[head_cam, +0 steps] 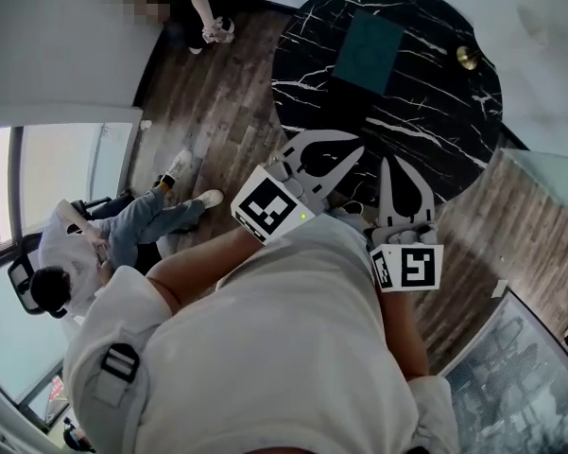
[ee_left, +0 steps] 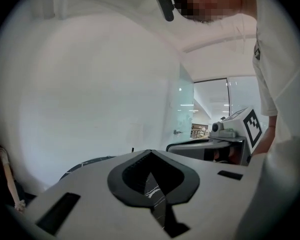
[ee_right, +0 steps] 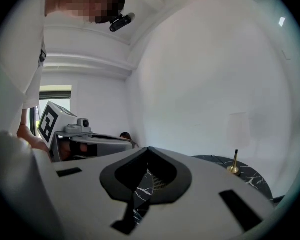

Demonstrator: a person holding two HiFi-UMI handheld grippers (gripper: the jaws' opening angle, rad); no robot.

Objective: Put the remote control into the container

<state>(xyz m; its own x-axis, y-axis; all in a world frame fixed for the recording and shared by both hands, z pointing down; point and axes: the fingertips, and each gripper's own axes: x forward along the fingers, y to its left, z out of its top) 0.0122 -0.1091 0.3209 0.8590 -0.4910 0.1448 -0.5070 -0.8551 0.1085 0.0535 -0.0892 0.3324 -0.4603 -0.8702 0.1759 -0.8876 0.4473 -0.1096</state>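
No remote control shows in any view. On the round black marble table [head_cam: 425,112] lies a teal square thing [head_cam: 369,50], flat-looking from above; I cannot tell whether it is the container. My left gripper [head_cam: 359,149] and right gripper [head_cam: 384,162] hang side by side over the table's near edge, well short of the teal square. In the left gripper view the left gripper [ee_left: 150,151] has its jaws met at the tips with nothing between them. The right gripper [ee_right: 148,148] is likewise shut and empty in its own view.
A small brass stand [head_cam: 468,57] sits near the table's far right edge, also seen as the brass stand [ee_right: 234,166]. A seated person [head_cam: 94,244] is on the wooden floor to the left, another person [head_cam: 203,12] farther back. Glass panels [head_cam: 539,348] stand at the right.
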